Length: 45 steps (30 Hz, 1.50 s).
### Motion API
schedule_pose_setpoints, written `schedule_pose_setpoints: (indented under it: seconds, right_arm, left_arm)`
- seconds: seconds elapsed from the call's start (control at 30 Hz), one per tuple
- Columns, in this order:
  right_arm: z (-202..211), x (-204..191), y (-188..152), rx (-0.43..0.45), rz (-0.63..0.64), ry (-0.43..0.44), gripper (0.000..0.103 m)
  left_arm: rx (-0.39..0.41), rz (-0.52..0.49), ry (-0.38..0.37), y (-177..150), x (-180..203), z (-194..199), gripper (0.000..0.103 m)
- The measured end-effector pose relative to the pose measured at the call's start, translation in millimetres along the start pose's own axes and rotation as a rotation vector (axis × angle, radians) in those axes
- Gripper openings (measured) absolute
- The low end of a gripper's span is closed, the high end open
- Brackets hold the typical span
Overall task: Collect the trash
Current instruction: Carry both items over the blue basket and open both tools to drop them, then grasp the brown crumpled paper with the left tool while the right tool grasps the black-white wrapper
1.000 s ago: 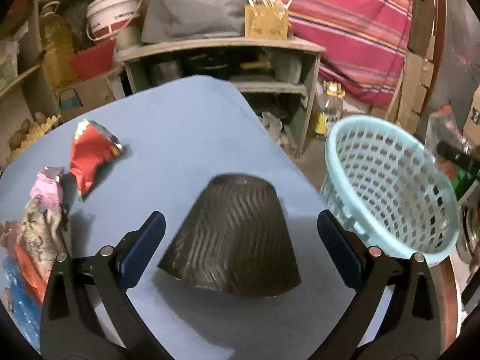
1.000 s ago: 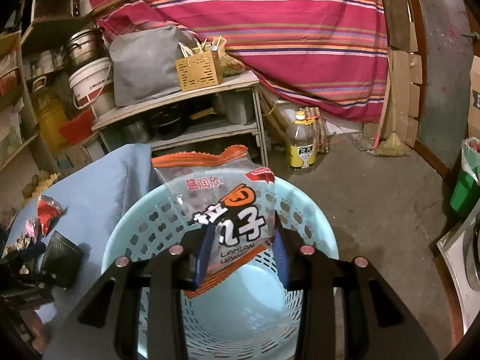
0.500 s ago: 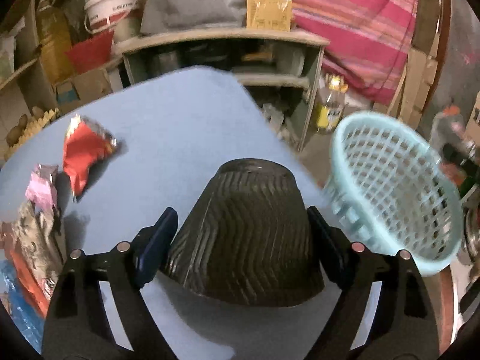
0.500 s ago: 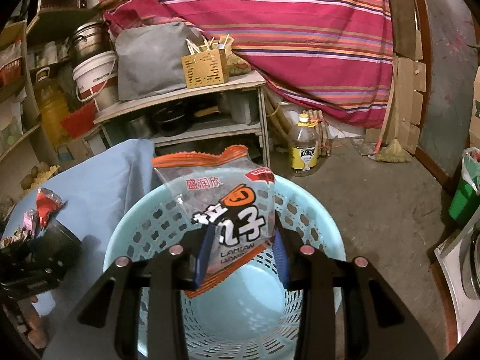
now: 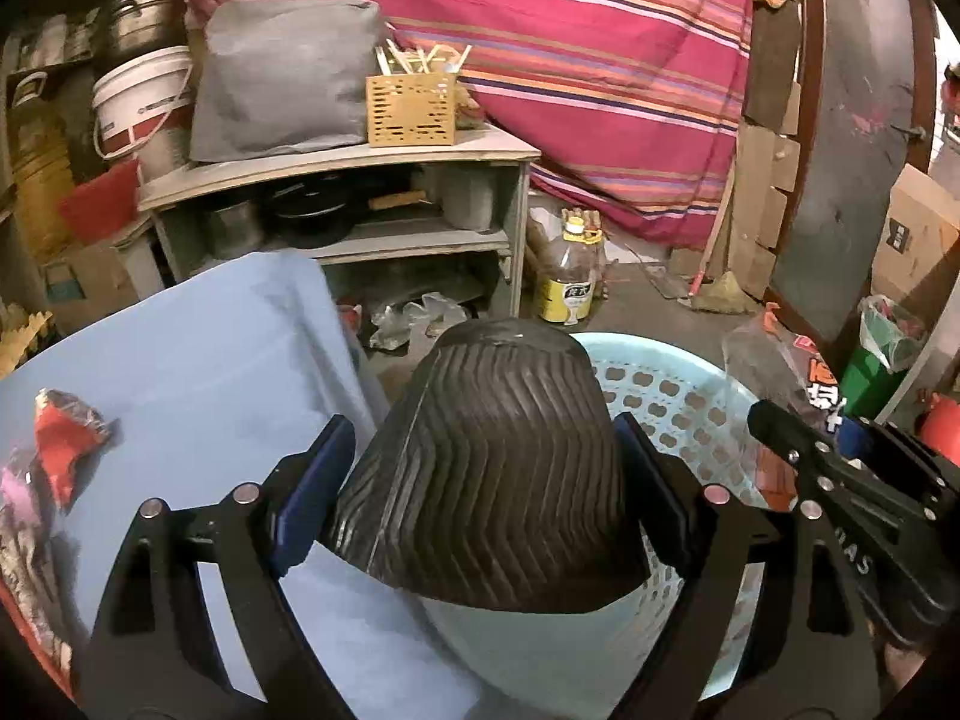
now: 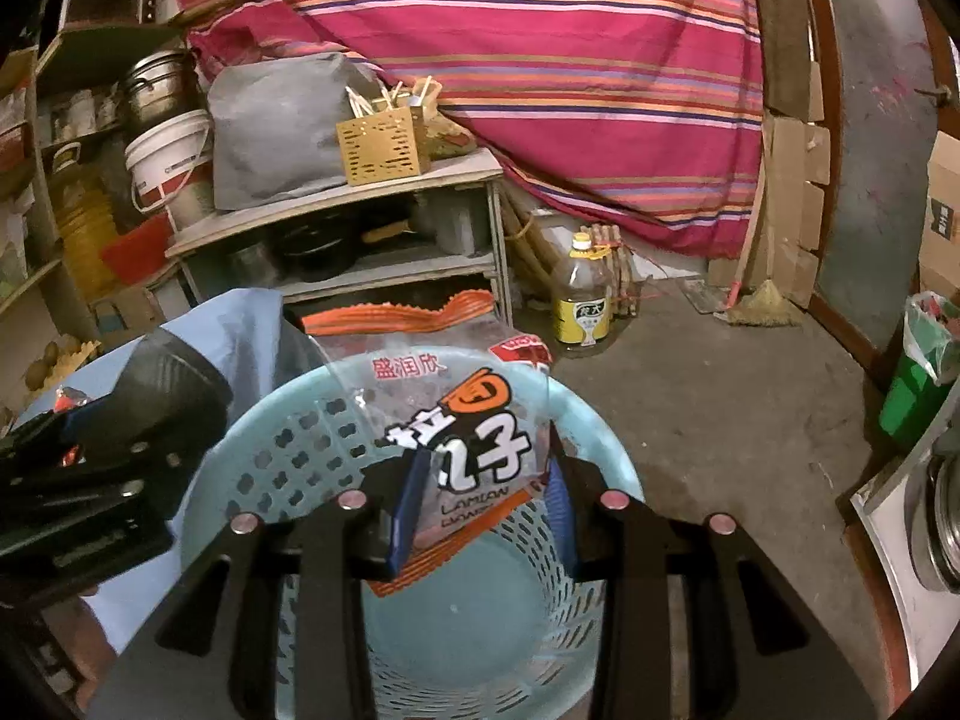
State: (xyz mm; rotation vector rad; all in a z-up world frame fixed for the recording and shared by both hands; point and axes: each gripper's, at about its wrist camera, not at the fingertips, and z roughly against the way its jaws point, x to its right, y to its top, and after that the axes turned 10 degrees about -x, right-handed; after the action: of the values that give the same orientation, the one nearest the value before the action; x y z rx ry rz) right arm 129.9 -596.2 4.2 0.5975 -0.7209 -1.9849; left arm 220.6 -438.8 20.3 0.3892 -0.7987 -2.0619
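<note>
A black ribbed bowl [image 5: 498,480] hangs upside down between the pads of my left gripper [image 5: 483,426], which is shut on its sides. It is off the blue table [image 5: 210,360] and overlaps the near rim of the light blue basket [image 5: 660,390]. In the right wrist view, my right gripper [image 6: 487,465] is shut on a clear and orange noodle wrapper [image 6: 468,414] above the basket [image 6: 288,438]. The bowl [image 6: 174,384] shows at the left there. A crumpled red wrapper [image 5: 66,444] lies on the table.
More crumpled wrappers [image 5: 24,528] pile at the table's left edge. Behind stands a grey shelf unit [image 5: 360,162] with pots and a yellow box. An oil bottle [image 6: 582,306] is on the concrete floor, and a green bin [image 6: 912,390] at the right.
My left gripper closed on the black bowl, lifted it off the table and carried it right to the basket's rim. The right gripper kept still with the wrapper.
</note>
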Motion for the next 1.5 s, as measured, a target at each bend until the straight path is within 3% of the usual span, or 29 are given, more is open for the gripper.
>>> schedule_pose_setpoints:
  seconds: [0.1, 0.13, 0.17, 0.4, 0.47, 0.5, 0.53, 0.67, 0.87, 1.0, 1.27, 1.37, 1.5]
  right_arm:
    - [-3.0, 3.6, 0.7, -0.009, -0.005, -0.005, 0.036]
    - [-4.1, 4.5, 0.7, -0.012, -0.007, -0.005, 0.036]
    - [-4.9, 4.6, 1.0, -0.014, -0.008, -0.005, 0.036]
    - [-8.2, -1.8, 3.2, -0.022, 0.004, -0.004, 0.037]
    - [-7.6, -5.2, 3.3, -0.016, 0.001, 0.010, 0.040]
    - [-7.0, -7.8, 3.9, -0.011, -0.005, 0.014, 0.050]
    - [-6.4, -8.8, 4.0, -0.009, -0.009, 0.013, 0.067]
    - [-4.1, -19.1, 4.7, 0.002, -0.009, 0.011, 0.070]
    - [2.7, -44.7, 2.6, 0.025, -0.011, 0.012, 0.082]
    - [14.3, -73.7, -3.0, 0.051, -0.010, 0.058, 0.090]
    - [20.6, -159.8, -20.8, 0.048, 0.088, 0.126, 0.092]
    - [21.6, -193.5, -30.0, 0.030, 0.140, 0.159, 0.092]
    - [20.9, -236.8, -43.5, 0.004, 0.229, 0.201, 0.092]
  left_arm:
    - [-0.009, -0.012, -0.024, 0.6, 3.6, -8.0, 0.087]
    - [-0.008, -0.012, -0.030, -0.7, 1.5, -7.7, 0.097]
    - [-0.003, -0.010, -0.027, -1.3, 1.0, -7.0, 0.099]
    - [0.031, -0.006, 0.025, -6.1, -12.5, 11.5, 0.098]
    - [0.033, 0.010, 0.031, -6.8, -22.2, 16.4, 0.098]
    - [0.034, 0.023, 0.038, -7.7, -29.3, 19.8, 0.098]
    - [0.034, 0.031, 0.042, -9.1, -34.9, 23.0, 0.098]
    - [0.047, 0.059, 0.077, -18.0, -62.2, 42.5, 0.098]
    - [0.056, 0.140, 0.128, -39.3, -118.3, 80.1, 0.098]
    - [0.067, 0.167, 0.205, -62.0, -167.5, 109.3, 0.098]
    - [0.051, 0.271, 0.331, -106.6, -279.8, 146.1, 0.098]
    - [0.051, 0.305, 0.415, -120.4, -323.3, 151.6, 0.098]
    - [0.036, 0.383, 0.407, -139.8, -373.2, 152.5, 0.098]
